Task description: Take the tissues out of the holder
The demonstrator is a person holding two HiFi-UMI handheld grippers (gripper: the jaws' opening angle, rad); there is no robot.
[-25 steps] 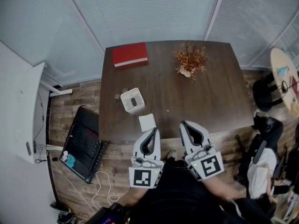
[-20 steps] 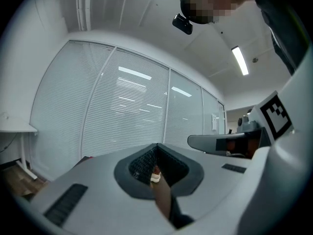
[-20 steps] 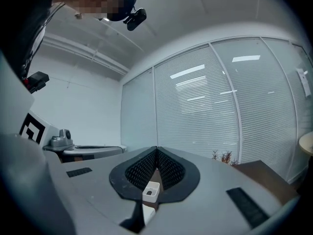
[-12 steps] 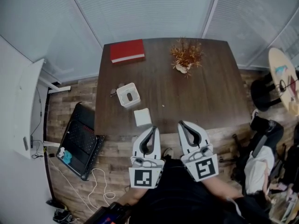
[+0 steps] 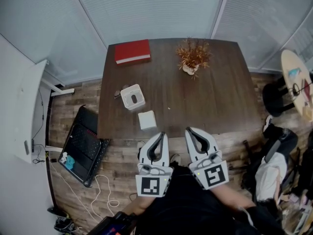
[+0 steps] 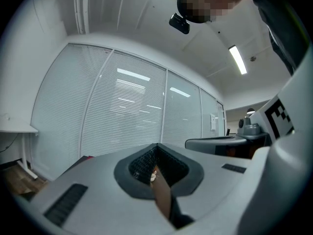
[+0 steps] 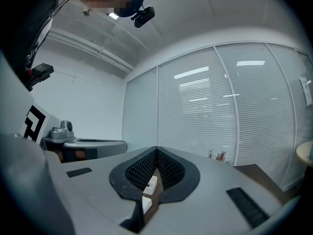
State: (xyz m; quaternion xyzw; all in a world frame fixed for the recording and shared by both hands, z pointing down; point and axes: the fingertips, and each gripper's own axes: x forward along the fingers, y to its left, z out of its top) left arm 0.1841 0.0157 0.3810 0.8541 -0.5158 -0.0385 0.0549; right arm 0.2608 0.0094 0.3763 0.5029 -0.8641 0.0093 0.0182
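Right, hovering level just short of the near edge of the worktop point(image 5: 215, 102) with the left claw point(image 5: 160, 136) and the right claw point(image 5: 190, 131) side by side. Looking along the left claw: pinched shut at the tips, nothing gripped, only a sliver of brown wood past them. Same story along the right claw: closed tight, empty, two small white shapes showing beyond the gap.

Over on the left half of the worktop, spotting the white holder point(image 5: 132, 97), upright, dark oval slot on top, no tissue visibly poking out. Just beside it and nearer the edge, not touching, a flat white square block point(image 5: 147, 120): tissue pack or lid, impossible to call from up here. Fits tissues down inside the holder; fits equally a pack lifted out and laid alongside. Further back, a red book point(image 5: 132, 51) and a dried sprig point(image 5: 193, 58), well clear.

Should a grip on either white thing be called for: spread the claw before arriving, come in low and slow, pinch at the middle. Probably light, that holder, so likely to skid or tip under a one-sided pull. Worth steadying with the second claw.
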